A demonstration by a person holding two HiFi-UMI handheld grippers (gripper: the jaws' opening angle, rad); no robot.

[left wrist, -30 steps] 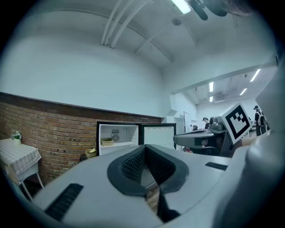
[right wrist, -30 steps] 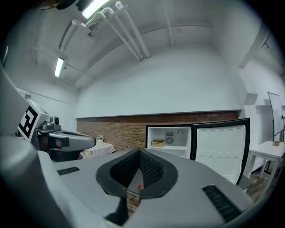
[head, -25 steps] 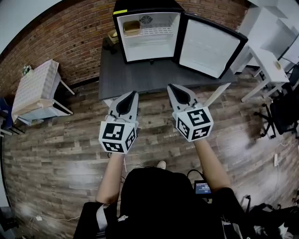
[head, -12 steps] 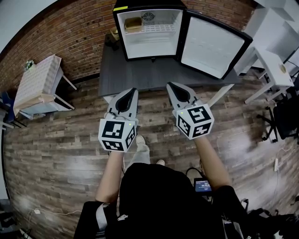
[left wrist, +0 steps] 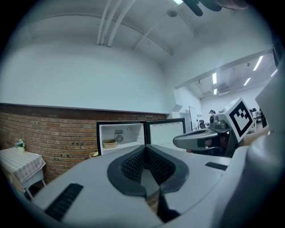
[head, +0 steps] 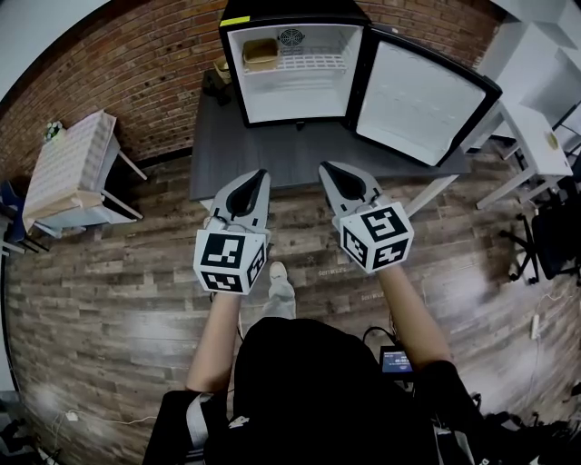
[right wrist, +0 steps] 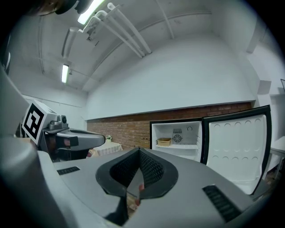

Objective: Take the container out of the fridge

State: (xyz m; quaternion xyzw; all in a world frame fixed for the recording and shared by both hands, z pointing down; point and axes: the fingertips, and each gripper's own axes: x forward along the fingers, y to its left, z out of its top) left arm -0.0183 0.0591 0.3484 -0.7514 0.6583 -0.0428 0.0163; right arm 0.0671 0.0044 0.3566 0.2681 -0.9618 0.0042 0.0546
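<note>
A small black fridge (head: 292, 18) stands on a dark grey table (head: 272, 154) with its door (head: 422, 95) swung open to the right. A tan container (head: 260, 52) sits at the left of the upper shelf; it also shows in the left gripper view (left wrist: 109, 143) and the right gripper view (right wrist: 164, 141). My left gripper (head: 257, 174) and right gripper (head: 324, 167) are held side by side at the table's near edge, well short of the fridge. Both point level at it, jaws shut and empty.
A small table with a checked cloth (head: 68, 168) stands at the left by the brick wall (head: 136, 64). White desks (head: 531, 127) and a dark chair (head: 554, 218) are at the right. A small dark object (head: 218, 74) sits on the table left of the fridge.
Both grippers have moved forward toward the table and fridge, and the person has stepped closer, a foot now showing below the grippers. Both jaws stayed shut.
</note>
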